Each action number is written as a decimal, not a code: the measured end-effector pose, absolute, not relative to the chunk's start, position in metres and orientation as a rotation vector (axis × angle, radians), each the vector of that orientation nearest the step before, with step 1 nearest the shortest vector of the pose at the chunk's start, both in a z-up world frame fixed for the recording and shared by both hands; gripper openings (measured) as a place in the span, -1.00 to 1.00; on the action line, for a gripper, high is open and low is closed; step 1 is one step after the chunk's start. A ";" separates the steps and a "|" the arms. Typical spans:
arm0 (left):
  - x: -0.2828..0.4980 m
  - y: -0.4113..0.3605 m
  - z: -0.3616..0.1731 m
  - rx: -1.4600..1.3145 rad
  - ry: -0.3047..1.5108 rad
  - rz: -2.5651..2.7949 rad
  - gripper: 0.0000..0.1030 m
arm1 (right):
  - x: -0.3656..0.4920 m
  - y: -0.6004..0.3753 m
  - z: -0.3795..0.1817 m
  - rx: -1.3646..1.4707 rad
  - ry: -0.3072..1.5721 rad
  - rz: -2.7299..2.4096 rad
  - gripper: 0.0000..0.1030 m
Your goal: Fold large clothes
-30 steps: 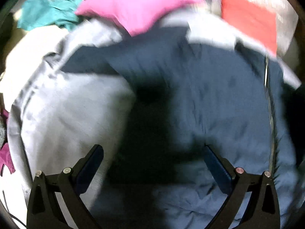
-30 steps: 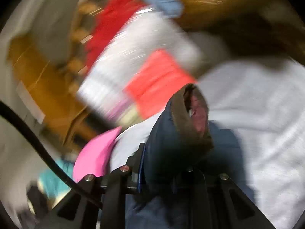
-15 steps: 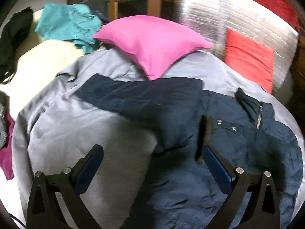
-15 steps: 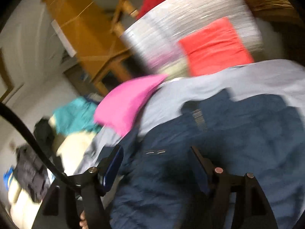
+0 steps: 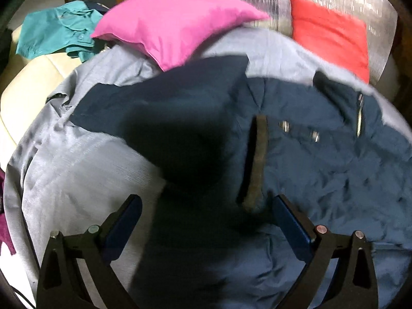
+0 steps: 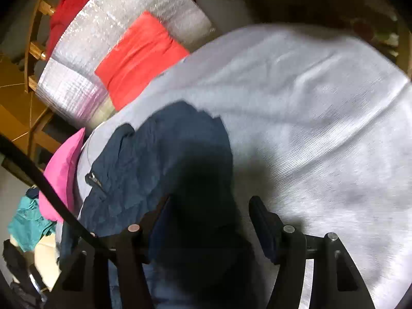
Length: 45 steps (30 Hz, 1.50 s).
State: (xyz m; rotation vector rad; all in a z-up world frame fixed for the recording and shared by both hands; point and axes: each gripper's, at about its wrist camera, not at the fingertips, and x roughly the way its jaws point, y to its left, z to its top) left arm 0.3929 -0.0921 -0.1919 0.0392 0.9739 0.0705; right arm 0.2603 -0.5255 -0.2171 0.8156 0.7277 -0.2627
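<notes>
Jacket [image 5: 322, 159] in navy cloth is spread flat on a pale grey sheet [image 5: 77, 175] covering the bed, and is seen just ahead of and beneath both pairs of fingers. In the left wrist view a brown-edged cuff [image 5: 257, 164] is laid on the jacket just ahead of the right-hand finger, with two metal snaps [image 5: 300, 130] and a zip beyond it, and one sleeve is stretched away ahead to the left. The left gripper [image 5: 206, 219] is held above the cloth with its fingers spread wide; nothing is pinched between them. In the right wrist view the right gripper [image 6: 208, 213] is hung over the jacket's edge where it meets the sheet; its fingers are apart and closing, with cloth lying below the gap but not pressed by the pads. Farther ahead of the left fingers a pink pillow [image 5: 175, 23] is rested on the sheet's far edge. A red cushion [image 5: 332, 33] is propped to its right against a silver quilted panel [image 6: 110, 41]. A teal garment [image 5: 54, 33] is heaped far ahead to the left on a cream surface
</notes>
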 end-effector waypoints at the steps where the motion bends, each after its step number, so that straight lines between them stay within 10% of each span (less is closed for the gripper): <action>1: 0.395 -0.097 -0.198 0.062 0.988 0.079 0.95 | 0.264 -0.522 -0.222 0.818 0.739 -0.238 0.11; 4: 0.399 -0.107 -0.207 0.094 1.004 0.092 0.93 | 0.272 -0.512 -0.220 0.743 0.757 -0.249 -0.40; 9: 0.397 -0.107 -0.202 0.096 1.023 0.095 0.92 | 0.268 -0.485 -0.178 0.543 0.656 -0.270 -0.46; 18: 0.369 -0.048 -0.139 -0.067 0.872 -0.010 0.92 | 0.254 -0.484 -0.167 0.627 0.671 -0.378 0.36; 22: 0.381 0.008 -0.137 -0.209 0.859 0.038 0.92 | 0.237 -0.451 -0.135 0.537 0.522 -0.298 0.36; 25: 0.401 0.049 -0.155 -0.400 0.927 0.023 0.92 | 0.255 -0.413 -0.139 0.492 0.567 -0.171 -0.39; 37: 0.457 0.097 -0.201 -0.805 0.945 -0.085 0.92 | 0.281 -0.383 -0.172 0.550 0.714 -0.042 -0.43; 45: 0.484 0.100 -0.218 -0.933 0.923 -0.126 -0.11 | 0.274 -0.392 -0.163 0.559 0.704 -0.055 -0.43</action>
